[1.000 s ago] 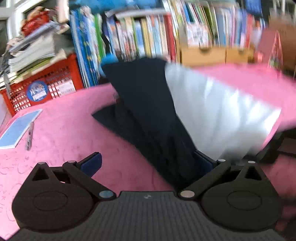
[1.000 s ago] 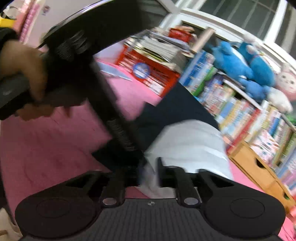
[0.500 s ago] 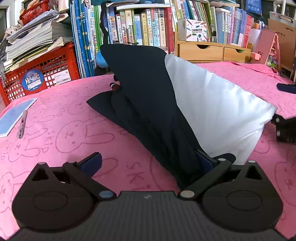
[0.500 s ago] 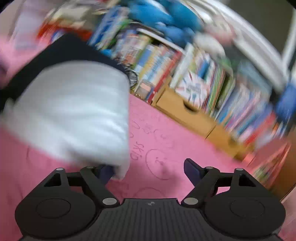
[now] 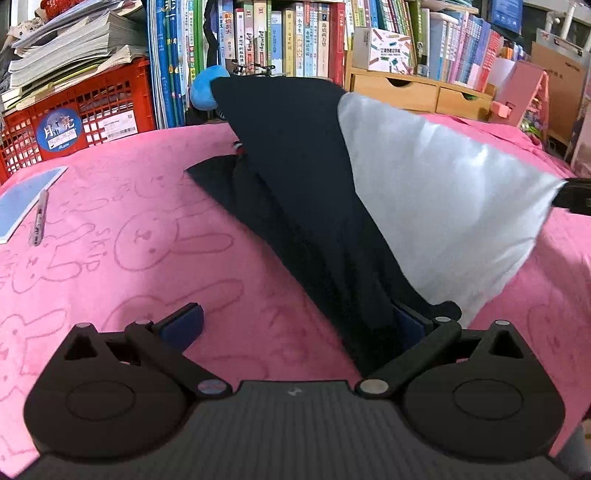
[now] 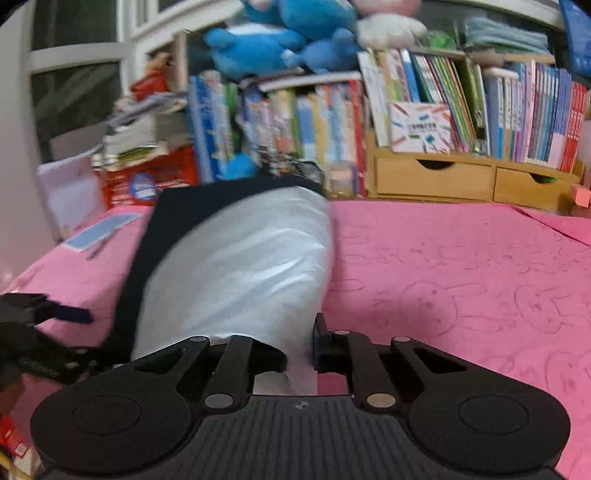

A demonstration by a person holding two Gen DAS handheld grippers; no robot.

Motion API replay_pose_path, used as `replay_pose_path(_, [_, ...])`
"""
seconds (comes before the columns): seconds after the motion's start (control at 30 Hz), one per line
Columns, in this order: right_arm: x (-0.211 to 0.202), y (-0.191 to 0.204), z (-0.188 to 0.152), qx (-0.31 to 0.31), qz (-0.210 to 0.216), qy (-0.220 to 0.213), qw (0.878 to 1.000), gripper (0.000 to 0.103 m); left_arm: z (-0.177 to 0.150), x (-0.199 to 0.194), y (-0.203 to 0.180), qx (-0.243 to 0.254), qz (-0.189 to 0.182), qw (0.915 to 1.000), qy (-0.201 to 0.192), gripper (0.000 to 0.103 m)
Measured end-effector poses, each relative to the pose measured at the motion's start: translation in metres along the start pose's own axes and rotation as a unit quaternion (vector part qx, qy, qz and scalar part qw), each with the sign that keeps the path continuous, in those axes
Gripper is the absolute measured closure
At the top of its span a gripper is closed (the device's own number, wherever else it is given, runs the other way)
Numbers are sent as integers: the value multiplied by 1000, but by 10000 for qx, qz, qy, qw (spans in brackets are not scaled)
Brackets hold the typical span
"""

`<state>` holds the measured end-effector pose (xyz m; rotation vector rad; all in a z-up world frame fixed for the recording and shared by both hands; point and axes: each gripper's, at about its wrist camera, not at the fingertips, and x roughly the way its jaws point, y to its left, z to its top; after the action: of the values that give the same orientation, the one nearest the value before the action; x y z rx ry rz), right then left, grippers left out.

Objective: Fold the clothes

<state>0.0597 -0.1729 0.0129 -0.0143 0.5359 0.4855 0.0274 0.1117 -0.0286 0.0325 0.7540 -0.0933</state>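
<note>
A garment with a dark navy half (image 5: 295, 184) and a white half (image 5: 436, 206) is raised like a tent over the pink rabbit-print cloth (image 5: 110, 258). My left gripper (image 5: 295, 325) is open, its fingers wide apart, and the navy fabric drapes against its right finger (image 5: 410, 325). My right gripper (image 6: 301, 354) is closing tight on the white half's (image 6: 240, 266) lower edge, with the fabric pinched between its pads. The left gripper (image 6: 37, 314) shows at the left edge of the right wrist view. The right gripper (image 5: 576, 199) peeks in at the right edge of the left wrist view.
A red crate (image 5: 85, 114) stacked with papers, rows of books and wooden drawers (image 5: 417, 92) line the back. A blue notebook (image 5: 22, 206) and a pen (image 5: 38, 218) lie at the left. Plush toys (image 6: 280, 33) sit on top of the books.
My right gripper rolled level, opened wide beside the white edge, then shut on it. The left gripper stayed open beside the navy fabric and shifted only slightly.
</note>
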Motion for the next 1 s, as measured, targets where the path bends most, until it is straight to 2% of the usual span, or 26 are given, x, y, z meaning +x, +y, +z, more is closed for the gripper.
replay_pose_path(0.1, [-33,25,-18,-210,111,55,9997,90,-8,-14,-4,177,15,9998,23,0])
replay_pose_path(0.2, [-50,45,-51,-743,-1,450,9962,89,-16,-24,-3,270,-17,9996,62,0])
replay_pose_path(0.3, [-48,43,-68,-848,36,826,9930,82,-18,-36,1,318,-25,9995,7,0])
replay_pose_path(0.43, [-54,38,-69,-948,276,1024,9898,78,-3,-74,7,199,485,9962,-695,0])
replay_pose_path(0.5, [-57,37,-70,-999,394,1093,9882,78,8,-91,8,-86,639,9915,-1126,0])
replay_pose_path(0.57, [-57,41,-72,-1001,411,1093,9881,77,18,-104,0,-345,346,9859,-1601,0])
replay_pose_path(0.67, [-57,46,-74,-1004,436,1093,9880,76,26,-96,-27,-483,-520,9778,-1972,0])
replay_pose_path(0.77, [-64,43,-74,-1093,556,1177,9854,74,22,-63,-61,84,-631,9864,-1513,0])
replay_pose_path(0.83, [-80,31,-70,-979,842,1151,9849,70,7,-46,-63,236,-462,9914,-1198,0])
replay_pose_path(0.87, [-87,23,-62,-934,834,1017,9869,62,0,-37,-62,292,-363,9935,-1043,0])
replay_pose_path(0.93, [-101,7,-47,-844,817,749,9902,53,-16,-20,-61,404,-165,9964,-732,0])
replay_pose_path(1.0, [-108,-7,-26,-676,774,383,9940,53,-30,-21,-46,229,-255,9968,-728,0])
